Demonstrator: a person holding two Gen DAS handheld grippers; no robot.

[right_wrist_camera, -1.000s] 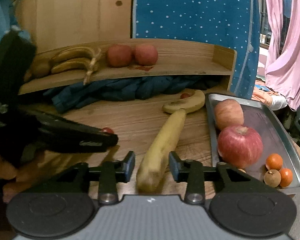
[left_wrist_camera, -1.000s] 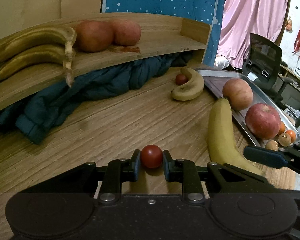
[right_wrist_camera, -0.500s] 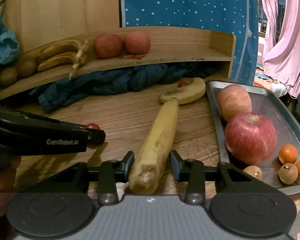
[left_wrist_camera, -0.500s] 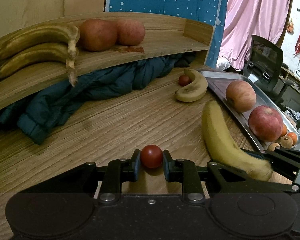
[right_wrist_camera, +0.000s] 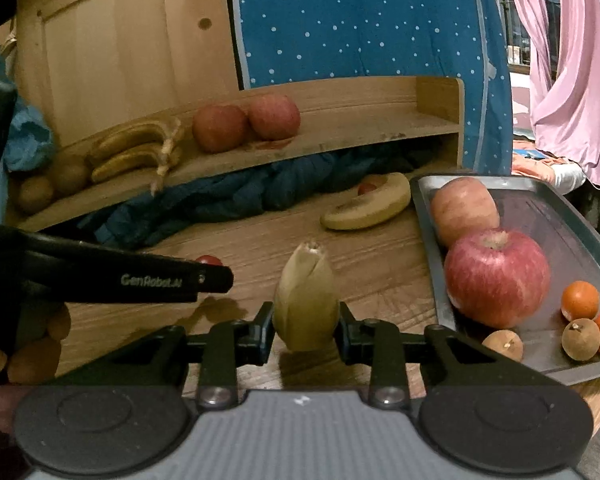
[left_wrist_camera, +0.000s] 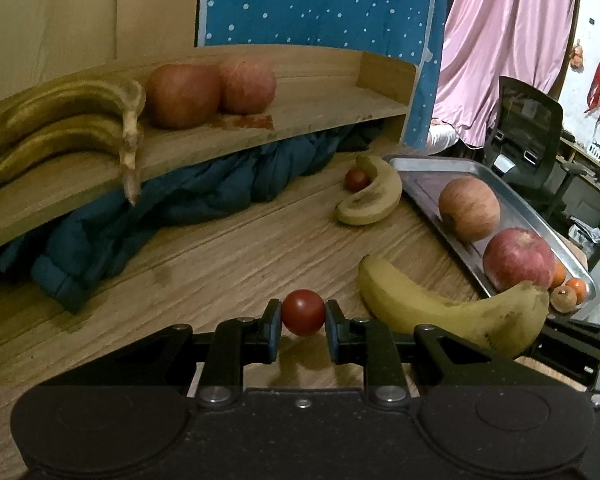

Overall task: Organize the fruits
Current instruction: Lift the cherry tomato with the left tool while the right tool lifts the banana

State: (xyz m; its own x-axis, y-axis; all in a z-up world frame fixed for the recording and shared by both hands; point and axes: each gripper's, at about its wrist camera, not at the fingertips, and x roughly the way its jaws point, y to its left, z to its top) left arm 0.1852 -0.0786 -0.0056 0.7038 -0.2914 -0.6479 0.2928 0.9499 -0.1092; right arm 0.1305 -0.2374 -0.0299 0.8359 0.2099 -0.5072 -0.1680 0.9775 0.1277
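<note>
Left gripper (left_wrist_camera: 303,322) clamps a cherry tomato (left_wrist_camera: 302,311) just above the wooden counter (left_wrist_camera: 220,264), right gripper (right_wrist_camera: 305,330) fingers have just been closing and now pinch a banana (right_wrist_camera: 306,312) lifted beside the metal tray (right_wrist_camera: 580,236) of apples.

A: What is sitting on the shelf (right_wrist_camera: 340,148)?
B: Bananas (right_wrist_camera: 136,152) are lying left of two touching apples (right_wrist_camera: 246,126).
A: And right of it?
B: A tray (right_wrist_camera: 572,224) is holding two more apples (right_wrist_camera: 496,276); another banana (right_wrist_camera: 368,208) is lying just left of it.
</note>
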